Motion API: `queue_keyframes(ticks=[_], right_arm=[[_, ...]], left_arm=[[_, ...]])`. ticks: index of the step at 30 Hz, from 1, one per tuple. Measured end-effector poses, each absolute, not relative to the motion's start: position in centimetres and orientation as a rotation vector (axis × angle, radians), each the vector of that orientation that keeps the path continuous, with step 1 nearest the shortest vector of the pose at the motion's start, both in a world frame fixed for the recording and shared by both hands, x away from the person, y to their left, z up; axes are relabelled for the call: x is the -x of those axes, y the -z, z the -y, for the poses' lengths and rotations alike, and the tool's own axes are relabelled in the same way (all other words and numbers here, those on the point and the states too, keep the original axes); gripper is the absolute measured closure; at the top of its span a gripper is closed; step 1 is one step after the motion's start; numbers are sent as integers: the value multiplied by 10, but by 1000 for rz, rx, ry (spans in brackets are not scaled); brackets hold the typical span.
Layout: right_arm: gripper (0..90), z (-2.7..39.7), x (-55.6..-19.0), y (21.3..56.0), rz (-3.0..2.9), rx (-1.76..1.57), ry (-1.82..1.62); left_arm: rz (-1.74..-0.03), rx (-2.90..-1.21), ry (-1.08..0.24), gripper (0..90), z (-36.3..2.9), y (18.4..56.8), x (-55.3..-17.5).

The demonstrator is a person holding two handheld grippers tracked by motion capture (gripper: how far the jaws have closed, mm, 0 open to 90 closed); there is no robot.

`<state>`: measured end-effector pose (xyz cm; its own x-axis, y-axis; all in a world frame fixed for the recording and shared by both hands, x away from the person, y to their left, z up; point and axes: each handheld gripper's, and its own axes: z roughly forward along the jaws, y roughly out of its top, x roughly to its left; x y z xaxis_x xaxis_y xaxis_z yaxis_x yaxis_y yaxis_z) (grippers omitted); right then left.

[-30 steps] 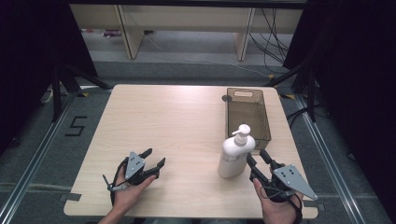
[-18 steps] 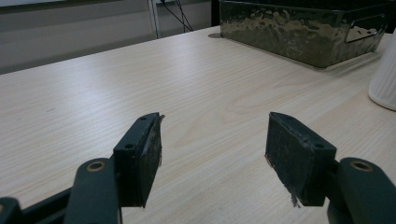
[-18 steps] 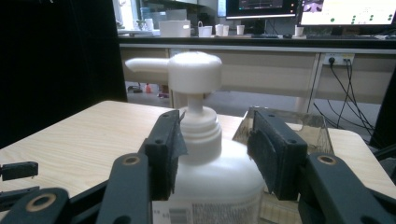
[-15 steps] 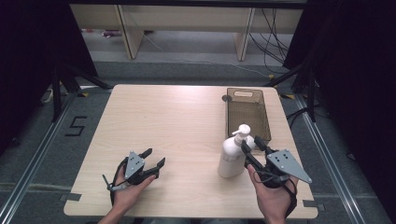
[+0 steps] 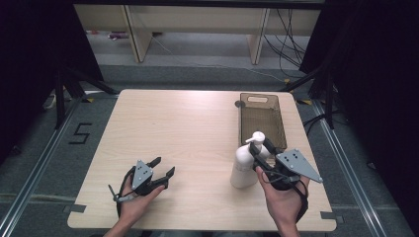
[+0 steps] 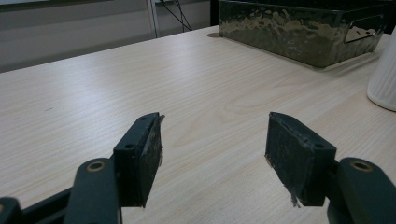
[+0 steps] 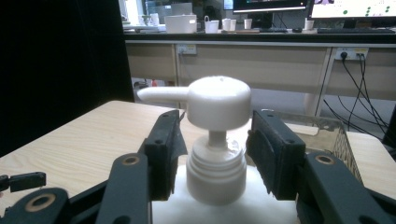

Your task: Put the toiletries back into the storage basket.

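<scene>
A white pump bottle [image 5: 243, 170] stands upright on the wooden table [image 5: 188, 128], near its front right. My right gripper [image 5: 261, 148] is up at the bottle's top, with a jaw on either side of the neck under the pump head [image 7: 217, 100]. In the right gripper view the pads [image 7: 170, 149] sit close beside the white collar and a thin gap shows, so the right gripper [image 7: 215, 140] is open. My left gripper [image 5: 164, 166] rests low at the front left, open with bare table between its pads [image 6: 147, 154]. The bottle's edge [image 6: 384, 74] shows at far right in the left gripper view.
A dark see-through basket [image 5: 262, 101] stands on the table just behind the bottle, at the right edge; its wall [image 6: 299, 32] shows in the left gripper view. Desks and cables lie beyond the table's far edge.
My right gripper has risen and moved forward from beside the bottle's lower body to its neck. The bottle stays standing in place. The left gripper has not moved.
</scene>
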<state>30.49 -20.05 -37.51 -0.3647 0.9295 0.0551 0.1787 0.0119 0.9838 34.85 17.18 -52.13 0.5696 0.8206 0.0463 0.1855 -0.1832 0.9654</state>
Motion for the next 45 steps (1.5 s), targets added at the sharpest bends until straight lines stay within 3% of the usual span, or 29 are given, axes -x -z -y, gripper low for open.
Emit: queue_keyframes(ticks=[10,18,45], right_arm=[[538,197,-314,373,-1623,-1143,-1402],[597,197,-314,373,-1606,-1156,-1409],[605,204,-311,364,-1575,-1177,-1410]], left_arm=[[-843,-1692,-712,355,-172,521,-349],[-842,-1693,-711,355,-172,521,-349],[-837,-1695,-714,354,-172,521,-349]])
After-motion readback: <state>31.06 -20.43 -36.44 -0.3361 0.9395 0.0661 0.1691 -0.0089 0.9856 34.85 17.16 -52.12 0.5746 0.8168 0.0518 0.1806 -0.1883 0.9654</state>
